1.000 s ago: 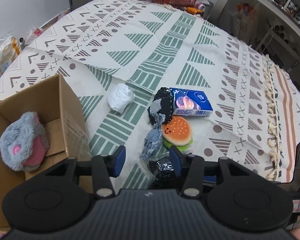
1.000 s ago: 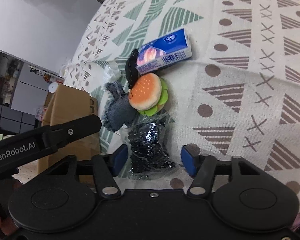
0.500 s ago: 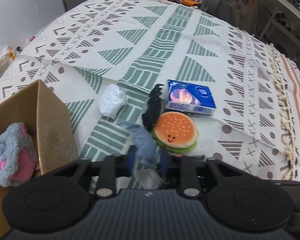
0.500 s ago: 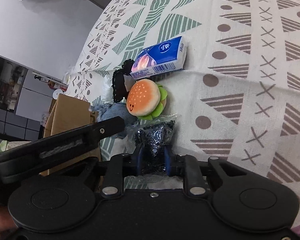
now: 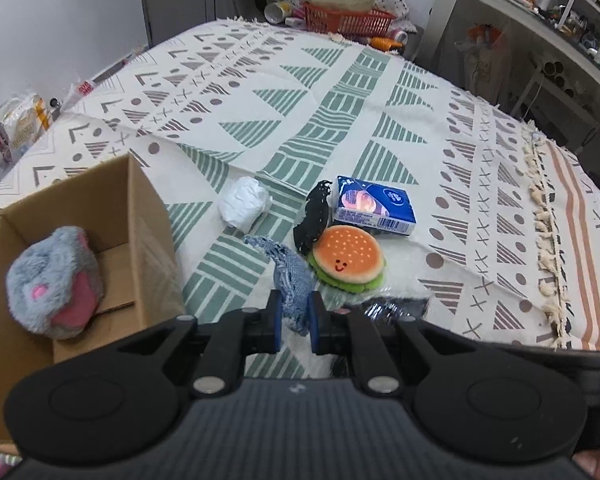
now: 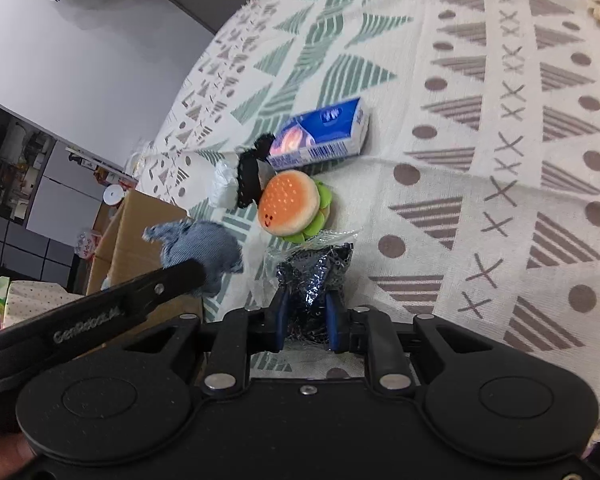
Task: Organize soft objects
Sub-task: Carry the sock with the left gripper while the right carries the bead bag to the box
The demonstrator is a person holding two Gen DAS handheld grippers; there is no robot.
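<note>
My left gripper (image 5: 295,322) is shut on a blue denim cloth (image 5: 290,276), held just above the patterned cover; the cloth also shows in the right wrist view (image 6: 204,246). My right gripper (image 6: 308,320) is shut on a black glittery item in a clear bag (image 6: 314,276), which also shows low in the left wrist view (image 5: 396,308). A burger plush (image 5: 348,258) lies beyond, next to a black lace piece (image 5: 314,220), a blue tissue pack (image 5: 374,210) and a white crumpled wad (image 5: 244,202). A cardboard box (image 5: 132,216) at left holds a grey and pink plush (image 5: 54,280).
The patterned cover (image 5: 340,120) spans the surface, with a fringed edge (image 5: 548,232) at right. An orange basket with bowls (image 5: 348,16) stands at the far end. Shelving (image 5: 560,40) stands at far right. The left gripper's body (image 6: 88,308) crosses the right wrist view's lower left.
Both grippers went from open to shut: the left closed on the denim cloth and lifted it, the right closed on the black bagged item. Both cameras have risen.
</note>
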